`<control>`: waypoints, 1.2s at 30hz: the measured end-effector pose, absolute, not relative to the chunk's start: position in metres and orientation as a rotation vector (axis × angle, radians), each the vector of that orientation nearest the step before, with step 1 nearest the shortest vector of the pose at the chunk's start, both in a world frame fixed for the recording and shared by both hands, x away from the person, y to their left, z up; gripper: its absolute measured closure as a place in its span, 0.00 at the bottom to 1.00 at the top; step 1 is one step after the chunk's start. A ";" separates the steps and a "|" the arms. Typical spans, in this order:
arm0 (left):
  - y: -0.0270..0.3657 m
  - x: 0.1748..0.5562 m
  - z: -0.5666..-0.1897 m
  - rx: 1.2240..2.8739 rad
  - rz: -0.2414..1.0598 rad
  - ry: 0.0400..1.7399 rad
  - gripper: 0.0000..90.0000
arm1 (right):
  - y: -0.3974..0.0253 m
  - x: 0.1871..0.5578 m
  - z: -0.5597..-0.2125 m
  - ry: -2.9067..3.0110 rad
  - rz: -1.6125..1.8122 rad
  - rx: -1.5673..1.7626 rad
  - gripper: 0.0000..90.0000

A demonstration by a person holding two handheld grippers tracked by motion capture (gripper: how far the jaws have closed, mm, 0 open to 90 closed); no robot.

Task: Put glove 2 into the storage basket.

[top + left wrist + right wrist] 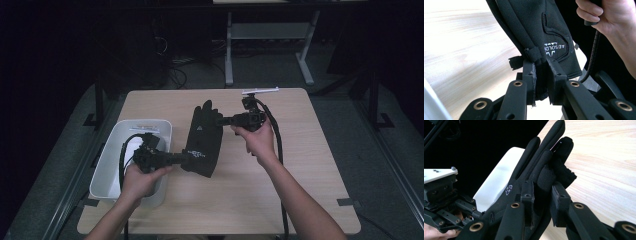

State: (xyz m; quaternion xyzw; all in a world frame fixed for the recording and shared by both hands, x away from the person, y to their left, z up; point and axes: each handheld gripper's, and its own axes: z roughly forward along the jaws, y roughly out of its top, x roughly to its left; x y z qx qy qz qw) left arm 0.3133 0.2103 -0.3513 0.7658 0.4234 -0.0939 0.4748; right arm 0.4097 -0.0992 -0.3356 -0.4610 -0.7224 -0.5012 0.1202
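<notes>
A black glove with white lettering on its cuff is stretched between my two grippers over the middle of the wooden table. My left gripper is shut on the cuff end; in the left gripper view the jaws pinch the glove just below the logo, at the left gripper. My right gripper is shut on the glove's thumb side. The right gripper view has the glove with its fingers pointing up and away, a fold of it pinched in the right gripper.
A white bin stands at the table's left, under my left hand, with a small light object at its far end. The bin lies behind the glove. Desk legs and cables lie on the floor beyond the table.
</notes>
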 end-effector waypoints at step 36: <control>0.256 0.299 -0.336 1.843 -0.150 1.087 0.88 | -0.043 0.419 -0.318 -2.172 -1.444 -1.243 0.83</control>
